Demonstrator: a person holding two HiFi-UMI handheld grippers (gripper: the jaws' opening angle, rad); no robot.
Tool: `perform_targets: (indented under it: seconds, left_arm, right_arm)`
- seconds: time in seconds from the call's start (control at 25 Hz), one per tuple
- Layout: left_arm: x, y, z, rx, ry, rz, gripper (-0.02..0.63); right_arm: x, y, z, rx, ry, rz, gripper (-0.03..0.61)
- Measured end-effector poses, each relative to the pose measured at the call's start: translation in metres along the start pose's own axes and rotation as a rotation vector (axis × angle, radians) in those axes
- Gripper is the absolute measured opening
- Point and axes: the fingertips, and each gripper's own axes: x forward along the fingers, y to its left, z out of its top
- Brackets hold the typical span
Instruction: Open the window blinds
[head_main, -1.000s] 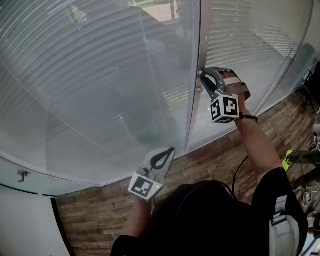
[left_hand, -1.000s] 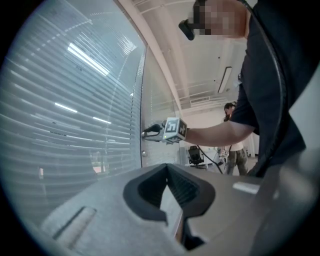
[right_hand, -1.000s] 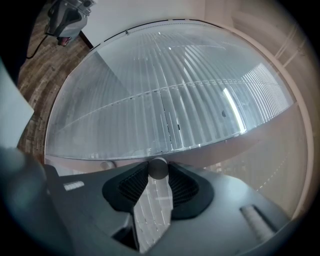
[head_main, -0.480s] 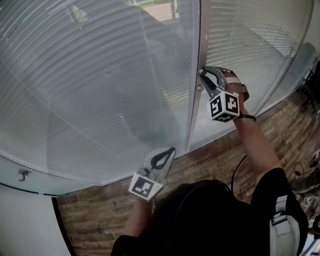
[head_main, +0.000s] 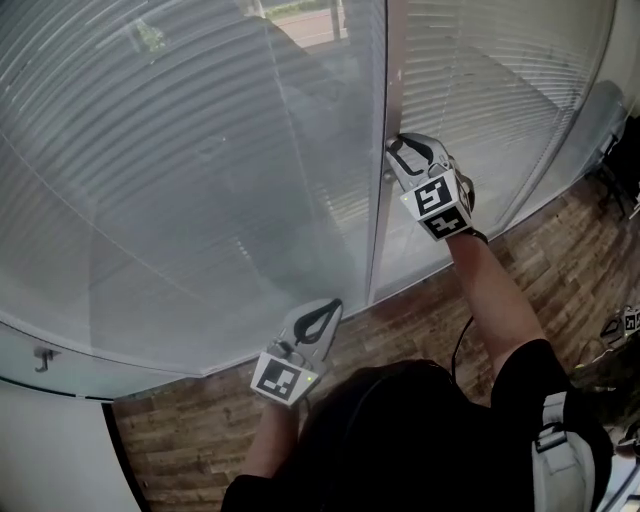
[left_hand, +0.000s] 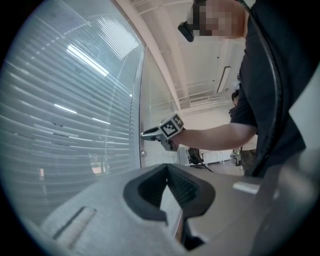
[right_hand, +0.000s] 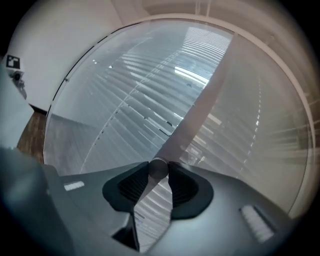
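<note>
Horizontal window blinds (head_main: 200, 150) hang with their slats closed behind glass panes, split by a grey upright frame (head_main: 385, 90). In the head view my right gripper (head_main: 393, 146) reaches level to that frame. The right gripper view shows its pads shut on a small round knob (right_hand: 158, 168) on the frame (right_hand: 200, 115). My left gripper (head_main: 331, 306) hangs lower and to the left, near the glass, its jaws shut (left_hand: 167, 166) with nothing between them. The left gripper view shows the right gripper (left_hand: 144, 133) at the frame, just above a small round fitting (left_hand: 143, 153).
Brown wood-plank floor (head_main: 420, 310) runs along the foot of the window. A white wall with a small hook (head_main: 42, 357) is at the lower left. An office chair (head_main: 615, 150) stands at the far right edge. The person's dark torso fills the bottom of the head view.
My right gripper has rolled about its own axis while staying on the knob; its marker cube has swung up over the hand. The left gripper has not moved.
</note>
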Motion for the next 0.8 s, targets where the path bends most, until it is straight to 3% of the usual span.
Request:
perform_targets:
  seconds: [0.2, 0.8]
  left_arm:
    - [0.003, -0.002, 0.002, 0.002, -0.001, -0.007, 0.005]
    - [0.004, -0.007, 0.0, 0.001, 0.003, -0.032, 0.005]
  right_arm:
    - [0.002, -0.003, -0.003, 0.241, -0.029, 0.01, 0.12]
    - [0.006, -0.006, -0.004, 0.701, -0.101, 0.022, 0.12]
